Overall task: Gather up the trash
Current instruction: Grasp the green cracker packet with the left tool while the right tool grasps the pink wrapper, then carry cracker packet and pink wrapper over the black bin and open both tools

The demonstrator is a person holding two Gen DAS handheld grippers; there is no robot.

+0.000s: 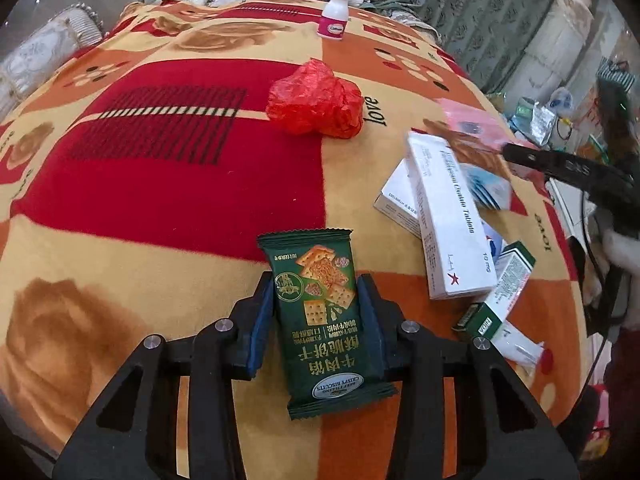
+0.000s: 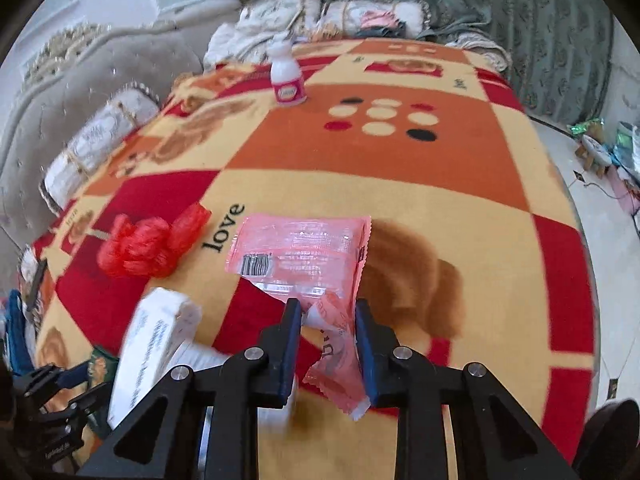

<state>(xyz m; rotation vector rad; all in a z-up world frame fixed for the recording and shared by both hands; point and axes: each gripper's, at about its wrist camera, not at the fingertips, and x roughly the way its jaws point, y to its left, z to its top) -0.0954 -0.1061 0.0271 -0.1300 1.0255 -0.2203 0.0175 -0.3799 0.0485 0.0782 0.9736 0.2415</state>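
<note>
My left gripper (image 1: 316,284) is shut on a green biscuit packet (image 1: 324,320) and holds it over the patterned blanket (image 1: 160,168). My right gripper (image 2: 327,308) is shut on a pink plastic wrapper (image 2: 304,256), held above the blanket (image 2: 440,184). It shows in the left wrist view (image 1: 520,156) at the far right with the pink wrapper (image 1: 468,120). A crumpled red plastic bag (image 1: 316,100) lies mid-blanket and also shows in the right wrist view (image 2: 148,244). White medicine boxes (image 1: 444,212) and a green-white box (image 1: 500,292) lie in a pile at the right.
A small white bottle with a pink label (image 1: 334,14) stands at the blanket's far edge and shows in the right wrist view (image 2: 286,76). Pillows (image 1: 44,52) and folded bedding (image 2: 360,16) line the far side. Clutter (image 1: 552,112) sits on the floor at right.
</note>
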